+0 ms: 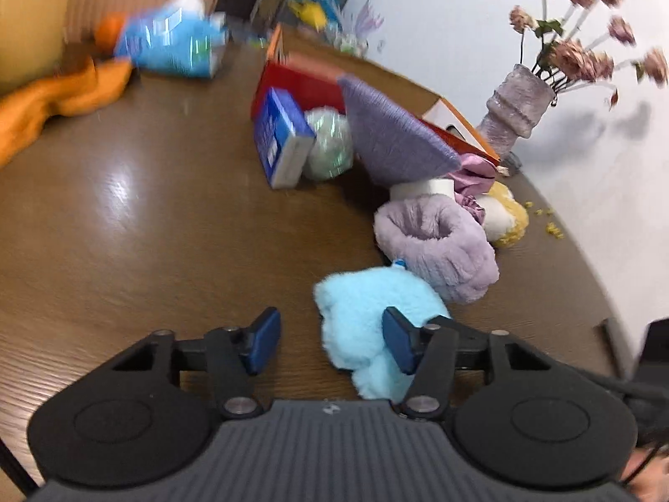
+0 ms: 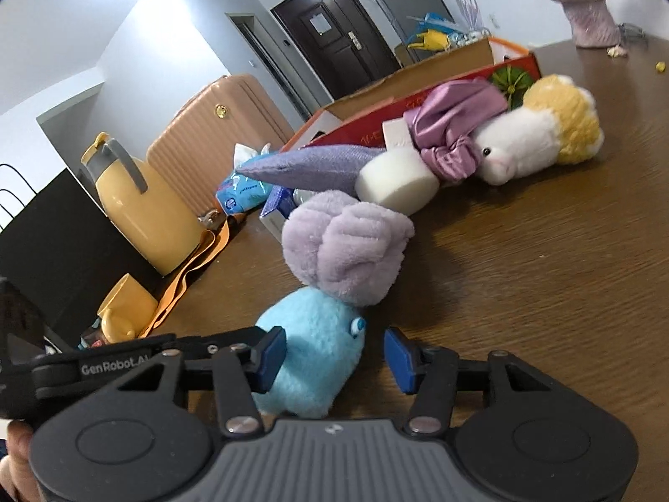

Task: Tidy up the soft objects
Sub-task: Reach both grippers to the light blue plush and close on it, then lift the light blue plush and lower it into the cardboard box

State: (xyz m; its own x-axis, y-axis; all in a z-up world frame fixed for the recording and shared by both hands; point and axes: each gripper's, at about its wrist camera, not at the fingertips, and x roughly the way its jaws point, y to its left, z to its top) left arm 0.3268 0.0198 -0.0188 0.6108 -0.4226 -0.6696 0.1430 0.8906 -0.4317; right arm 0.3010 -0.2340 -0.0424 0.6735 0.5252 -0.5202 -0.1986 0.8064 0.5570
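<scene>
A light blue plush toy (image 1: 368, 326) lies on the brown table, right in front of both grippers. My left gripper (image 1: 330, 341) is open, with the plush between its fingers and against the right one. My right gripper (image 2: 334, 353) is open too, the blue plush (image 2: 307, 343) lying between its fingers, nearer the left one. Behind it lie a lilac fluffy band (image 1: 435, 238) (image 2: 347, 242), a white and yellow plush (image 2: 539, 138), a purple satin cloth (image 2: 455, 121), a white sponge (image 2: 397, 182) and a purple knit piece (image 1: 389, 134). A red cardboard box (image 1: 301, 83) (image 2: 418, 92) stands open beyond.
A blue box (image 1: 280, 138) and a green bundle (image 1: 330, 144) lie by the red box. An orange cloth (image 1: 62, 96) and blue tissue pack (image 1: 175, 42) are far left. A vase of flowers (image 1: 518, 104) stands at the right. A yellow jug (image 2: 138, 205) stands by the table's left edge.
</scene>
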